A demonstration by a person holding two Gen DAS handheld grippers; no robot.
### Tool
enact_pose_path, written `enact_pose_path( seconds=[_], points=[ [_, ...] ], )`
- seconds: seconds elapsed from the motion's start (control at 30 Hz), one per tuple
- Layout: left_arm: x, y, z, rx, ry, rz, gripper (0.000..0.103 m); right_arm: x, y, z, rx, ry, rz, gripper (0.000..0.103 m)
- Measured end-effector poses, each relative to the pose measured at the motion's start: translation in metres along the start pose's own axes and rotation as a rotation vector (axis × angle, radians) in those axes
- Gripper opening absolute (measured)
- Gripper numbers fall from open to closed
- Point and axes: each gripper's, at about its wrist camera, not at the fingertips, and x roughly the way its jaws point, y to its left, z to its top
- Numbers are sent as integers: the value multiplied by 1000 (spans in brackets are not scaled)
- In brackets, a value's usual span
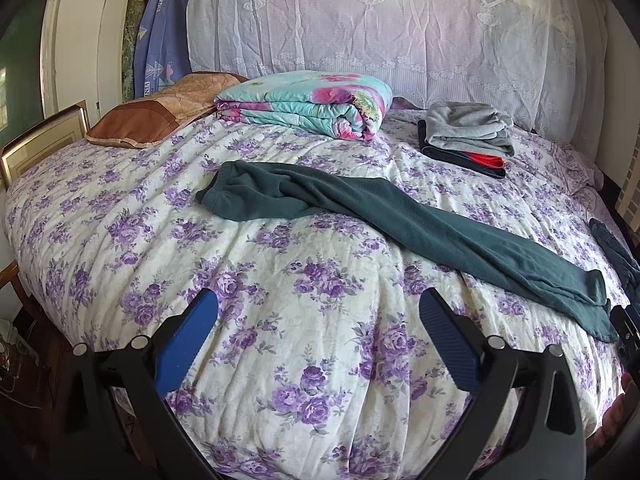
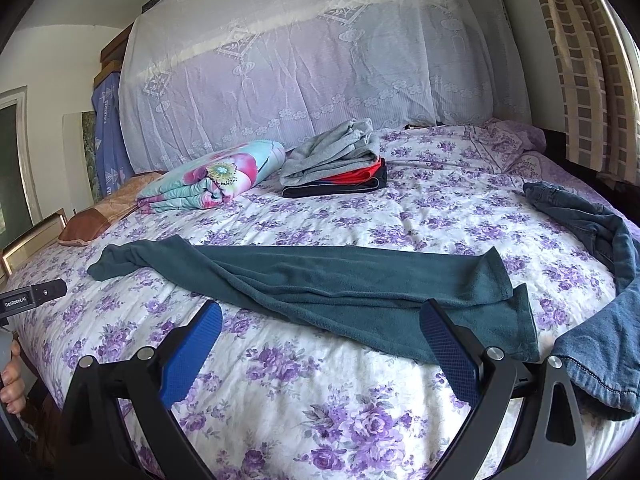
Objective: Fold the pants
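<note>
Dark teal fleece pants point(image 1: 400, 216) point(image 2: 340, 284) lie stretched across the floral bedspread, waistband to the left, leg cuffs to the right, one leg laid over the other. My left gripper point(image 1: 318, 316) hovers open over bare bedspread in front of the pants, nothing between its blue pads. My right gripper point(image 2: 320, 328) is open too, low over the bed; its right pad point(image 2: 448, 348) overlaps the near leg close to the cuffs. In the left wrist view the right gripper's body shows at the right edge beside the cuffs.
At the back lie a folded floral quilt point(image 1: 308, 102), a brown pillow point(image 1: 160, 114) and a stack of folded clothes point(image 1: 468, 136) point(image 2: 336, 160). Blue jeans point(image 2: 600, 280) sprawl at the bed's right edge. A lace-draped headboard point(image 1: 380, 24) stands behind. A hand point(image 2: 12, 376) holds the left gripper.
</note>
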Motion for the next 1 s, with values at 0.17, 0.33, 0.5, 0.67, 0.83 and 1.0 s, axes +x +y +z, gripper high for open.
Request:
enact_pose_path(
  seconds=[0.17,0.33,0.5,0.67,0.83,1.0],
  points=[
    [0,0,0,1,-1,-2,98,0,0,0,0,-1,-1,100],
    [0,0,0,-1,0,-1,98,0,0,0,0,-1,-1,100],
    [0,0,0,-1,1,-1,98,0,0,0,-1,1,-1,99],
    [0,0,0,-1,2,-1,98,1,1,0,-2,1,-1,100],
    [0,0,0,-2,2,0,98,1,1,0,-4,3,-1,99],
    [0,0,1,-2,3,0,98,1,1,-1,-5,4,-2,100]
  ],
)
